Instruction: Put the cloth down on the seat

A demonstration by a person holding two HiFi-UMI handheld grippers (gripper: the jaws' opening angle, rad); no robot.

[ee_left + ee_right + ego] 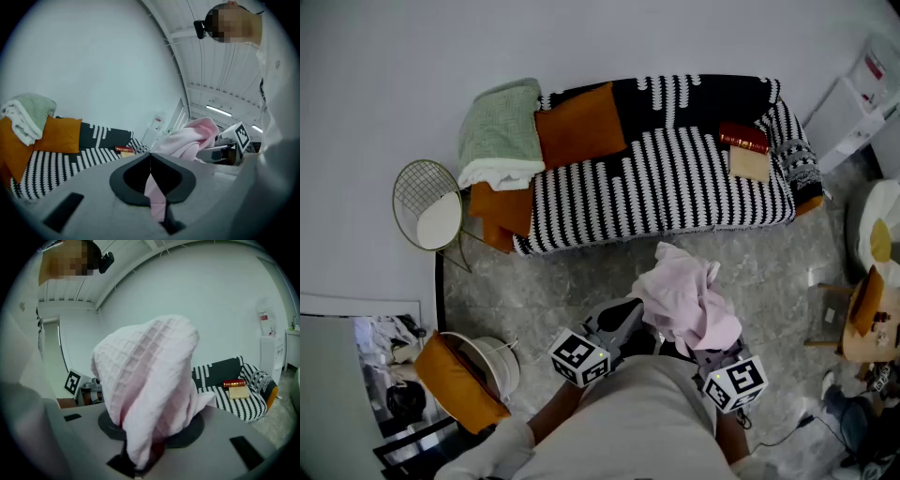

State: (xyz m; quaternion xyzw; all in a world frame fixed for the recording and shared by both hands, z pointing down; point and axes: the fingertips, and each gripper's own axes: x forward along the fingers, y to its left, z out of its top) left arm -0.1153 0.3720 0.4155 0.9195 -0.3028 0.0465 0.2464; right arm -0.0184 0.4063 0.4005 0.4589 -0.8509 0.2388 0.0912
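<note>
Before one striped sofa (703,96), one pink cloth (684,305) hangs clear of the seat (666,187); left hand-held gripper (150,165) and right hand-held gripper (140,448) both clamp it; one red book (742,137) and one tan book (750,163) lie there.

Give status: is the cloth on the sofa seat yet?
Not yet. Done: the pink cloth is picked up. In hand: left claw and right claw are both shut on it, bunched in front of the sofa, off its striped seat. Left: carry it over, lower it, open both claws.
</note>
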